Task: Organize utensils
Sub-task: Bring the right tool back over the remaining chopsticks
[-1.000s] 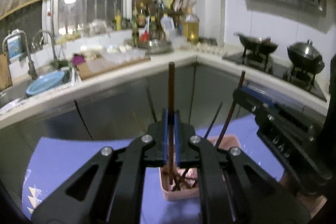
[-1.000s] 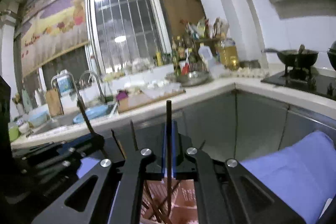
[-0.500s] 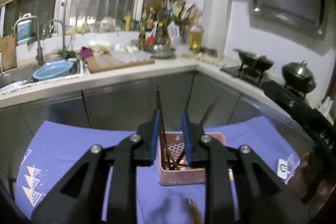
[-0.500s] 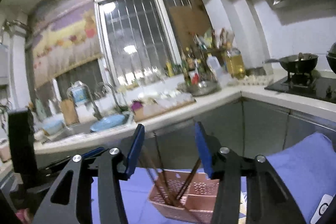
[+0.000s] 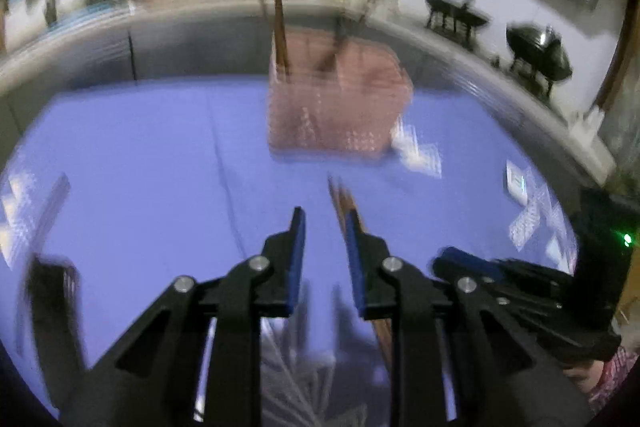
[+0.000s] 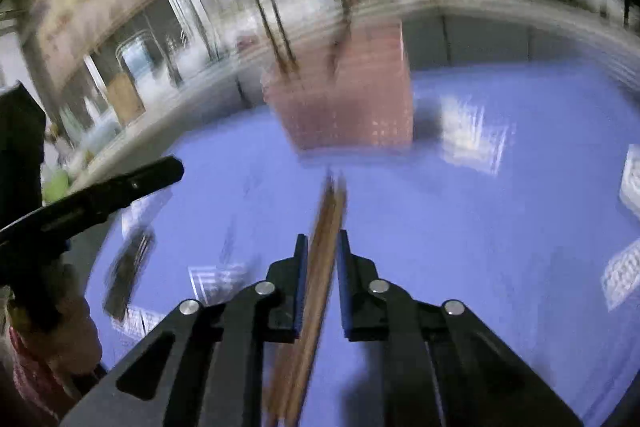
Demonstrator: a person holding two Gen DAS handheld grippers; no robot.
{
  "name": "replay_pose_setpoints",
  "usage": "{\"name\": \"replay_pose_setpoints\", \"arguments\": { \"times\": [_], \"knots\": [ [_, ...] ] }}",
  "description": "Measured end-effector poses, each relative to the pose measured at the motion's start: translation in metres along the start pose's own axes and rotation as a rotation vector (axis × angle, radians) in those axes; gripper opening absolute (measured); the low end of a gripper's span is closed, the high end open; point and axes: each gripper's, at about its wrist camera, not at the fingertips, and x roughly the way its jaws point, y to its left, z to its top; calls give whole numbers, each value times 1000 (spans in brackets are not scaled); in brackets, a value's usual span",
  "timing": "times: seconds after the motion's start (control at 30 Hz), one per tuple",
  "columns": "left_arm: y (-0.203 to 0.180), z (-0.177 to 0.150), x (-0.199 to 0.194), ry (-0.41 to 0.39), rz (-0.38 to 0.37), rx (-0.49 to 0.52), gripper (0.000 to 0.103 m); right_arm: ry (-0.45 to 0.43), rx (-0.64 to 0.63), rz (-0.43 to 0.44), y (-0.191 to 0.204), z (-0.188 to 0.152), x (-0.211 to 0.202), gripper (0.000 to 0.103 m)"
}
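Observation:
A pink slotted basket stands on the blue cloth with several dark chopsticks upright in it. Loose brown chopsticks lie on the cloth in front of it. My left gripper hovers low over the cloth, open by a narrow gap with nothing between its pads; the loose chopsticks run under its right finger. In the right wrist view the same chopsticks lie between the jaws of my right gripper, which are closing, with a sliver of gap still showing at the right pad. The basket is ahead of it.
The blue cloth covers the table, with white patterned patches near its edges. Behind runs a kitchen counter with a sink, bottles and woks on a stove. The other gripper shows at each view's side. Both views are motion-blurred.
Both grippers let go of the chopsticks they held upright over the basket, opened, and dropped down toward me onto the cloth. The right jaws have narrowed around the loose chopsticks.

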Motion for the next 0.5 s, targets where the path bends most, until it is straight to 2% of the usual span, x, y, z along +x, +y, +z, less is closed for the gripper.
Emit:
{"name": "replay_pose_setpoints", "arguments": {
  "times": [0.07, 0.2, 0.37, 0.5],
  "knots": [
    [-3, -20, 14, 66, -24, -9, 19, 37, -23, -20, 4, -9, 10, 15],
    [-12, -40, 30, 133, -40, -5, 19, 106, -73, -44, 13, -17, 25, 15],
    [-23, -42, 42, 165, -43, 5, 19, 93, -117, -62, 13, -19, 23, 15],
    [-31, -40, 51, 179, -31, 24, 19, 64, -146, -164, 7, -16, 19, 15]
  ]
}}
